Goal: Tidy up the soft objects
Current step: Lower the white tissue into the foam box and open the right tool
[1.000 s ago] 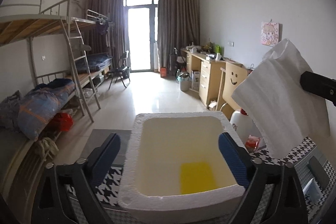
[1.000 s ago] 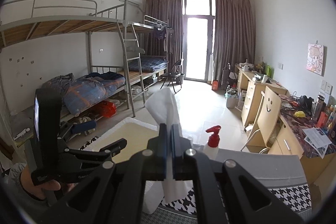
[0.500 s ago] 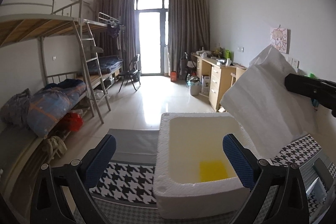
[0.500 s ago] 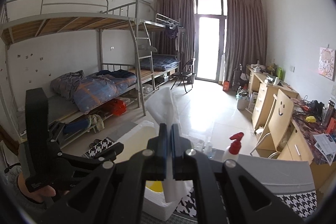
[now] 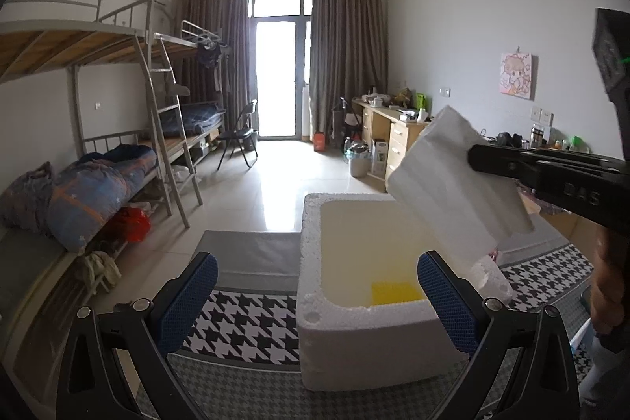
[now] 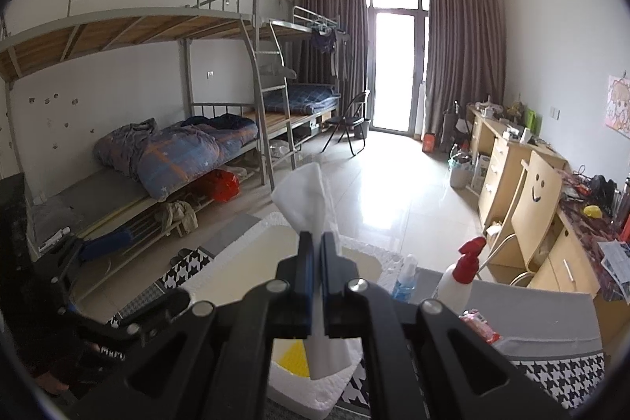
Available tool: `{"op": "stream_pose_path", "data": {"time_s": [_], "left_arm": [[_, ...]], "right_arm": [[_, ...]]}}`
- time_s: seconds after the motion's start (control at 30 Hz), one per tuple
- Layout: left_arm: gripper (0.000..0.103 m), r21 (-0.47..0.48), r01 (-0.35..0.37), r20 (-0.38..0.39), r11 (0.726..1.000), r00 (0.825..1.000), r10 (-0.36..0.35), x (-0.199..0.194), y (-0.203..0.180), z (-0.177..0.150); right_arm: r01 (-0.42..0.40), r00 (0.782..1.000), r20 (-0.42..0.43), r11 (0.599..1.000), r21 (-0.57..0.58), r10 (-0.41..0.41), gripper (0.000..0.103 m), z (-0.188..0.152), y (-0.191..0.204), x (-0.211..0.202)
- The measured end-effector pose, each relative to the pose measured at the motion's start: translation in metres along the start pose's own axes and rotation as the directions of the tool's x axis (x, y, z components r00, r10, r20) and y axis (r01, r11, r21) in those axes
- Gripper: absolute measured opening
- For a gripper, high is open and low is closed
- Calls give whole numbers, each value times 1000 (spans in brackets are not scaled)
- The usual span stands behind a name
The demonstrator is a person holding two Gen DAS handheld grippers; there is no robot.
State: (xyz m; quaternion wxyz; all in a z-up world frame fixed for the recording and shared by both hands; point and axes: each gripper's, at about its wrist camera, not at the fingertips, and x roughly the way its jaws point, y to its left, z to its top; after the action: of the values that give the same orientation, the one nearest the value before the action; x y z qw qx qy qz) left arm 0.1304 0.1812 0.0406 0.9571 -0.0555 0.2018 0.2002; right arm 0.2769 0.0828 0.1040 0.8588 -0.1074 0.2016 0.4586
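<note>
A white foam box (image 5: 311,286) stands on the houndstooth-covered table, with a yellow sponge (image 5: 395,292) on its floor. My right gripper (image 6: 317,243) is shut on a white tissue sheet (image 6: 305,195) and holds it in the air above the box's right side; the sheet (image 5: 453,184) also shows in the left wrist view, hanging tilted. My left gripper (image 5: 315,298) is open and empty, with its fingers on either side of the box's near left part. The box (image 6: 315,392) and sponge (image 6: 293,357) lie below the right gripper.
A red-capped spray bottle (image 6: 458,276), a small blue bottle (image 6: 405,278) and a pink packet (image 6: 478,321) stand on the table right of the box. Beyond are bunk beds (image 5: 98,160) on the left, desks (image 5: 393,136) on the right and a folding chair (image 5: 240,136).
The left gripper has drawn back and shifted left, so the box now sits to its right. The right gripper has carried the tissue over the box.
</note>
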Motion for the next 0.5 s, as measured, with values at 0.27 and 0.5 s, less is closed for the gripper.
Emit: {"op": "stream_pose_path", "data": {"time_s": [0.27,0.5], "left_arm": [[102,3,6,0,1000,1000,-6,-5,-1,-6],[102,-6,6,-5,1000,1000,-6,-5,1,-9]], "right_arm": [[-5,999,-43,1000,3,5,6,-5,1,9],[-12,996,-88,1000,7,12,6,-8,1,22]]}}
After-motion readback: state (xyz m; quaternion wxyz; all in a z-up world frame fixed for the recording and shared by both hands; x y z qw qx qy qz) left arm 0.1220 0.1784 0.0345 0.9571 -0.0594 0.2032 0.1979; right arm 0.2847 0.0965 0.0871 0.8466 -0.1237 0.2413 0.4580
